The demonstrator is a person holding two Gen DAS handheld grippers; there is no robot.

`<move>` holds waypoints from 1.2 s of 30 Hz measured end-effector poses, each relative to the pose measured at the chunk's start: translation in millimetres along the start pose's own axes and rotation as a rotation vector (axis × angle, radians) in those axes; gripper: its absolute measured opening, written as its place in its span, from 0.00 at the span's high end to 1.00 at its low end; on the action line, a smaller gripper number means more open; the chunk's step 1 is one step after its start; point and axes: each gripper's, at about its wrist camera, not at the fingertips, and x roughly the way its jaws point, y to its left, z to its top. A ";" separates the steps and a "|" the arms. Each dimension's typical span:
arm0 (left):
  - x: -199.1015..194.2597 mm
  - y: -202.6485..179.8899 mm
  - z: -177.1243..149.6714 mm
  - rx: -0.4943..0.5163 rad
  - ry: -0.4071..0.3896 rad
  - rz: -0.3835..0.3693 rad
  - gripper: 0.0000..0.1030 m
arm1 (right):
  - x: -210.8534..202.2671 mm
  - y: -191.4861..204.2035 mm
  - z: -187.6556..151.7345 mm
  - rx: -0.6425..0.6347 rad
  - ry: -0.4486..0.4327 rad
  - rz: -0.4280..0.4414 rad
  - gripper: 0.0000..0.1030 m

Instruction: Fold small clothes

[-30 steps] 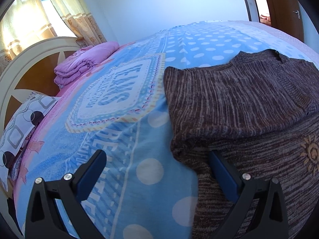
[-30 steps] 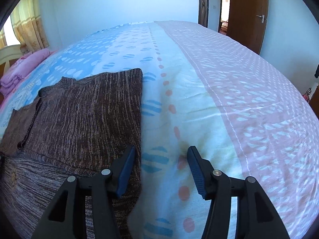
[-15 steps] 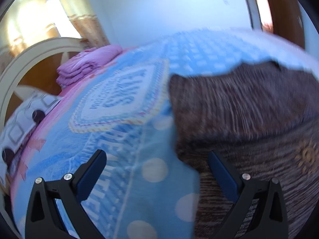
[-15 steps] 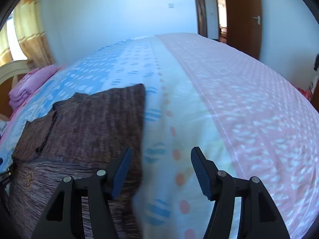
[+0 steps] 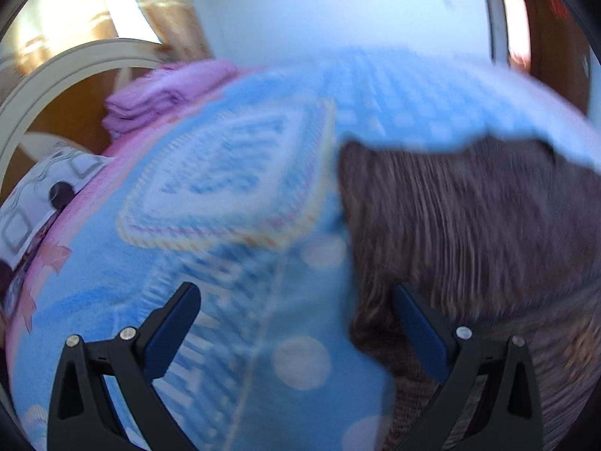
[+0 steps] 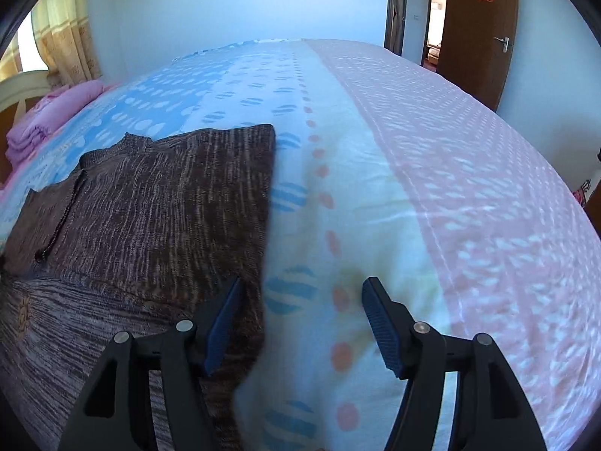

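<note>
- Since a second ago both wrist views have tipped up and the left one has blurred — the grippers are lifting off the brown knit sweater (image 6: 157,203), so this fold looks finished
- The sweater lies folded on the bedspread (image 6: 375,150)
- Left gripper (image 5: 296,323): jaws wide apart, holding nothing, its right finger over the sweater's edge
- Right gripper (image 6: 300,323): jaws well open, empty, straddling the sweater's right edge

Brown marled knit sweater (image 6: 161,203), lying flat on the bed (image 6: 375,173), partly folded: its far portion forms a neat rectangle with a straight right edge and a collar at the far end. A dark button placket runs along its left part. The nearer portion carries a small sun motif (image 6: 23,312).
</note>
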 end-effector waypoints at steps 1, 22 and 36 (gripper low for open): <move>-4.5 0.9 -0.3 0.000 -0.018 0.001 0.00 | -0.7 -0.7 0.0 0.005 -0.003 -0.005 0.37; -49.6 14.3 -45.6 -0.031 -0.014 -0.112 0.00 | -54.5 13.2 -60.2 -0.007 -0.029 0.105 0.35; -70.9 15.4 -74.4 -0.003 -0.023 -0.127 0.00 | -84.8 14.5 -100.9 -0.057 -0.014 0.088 0.35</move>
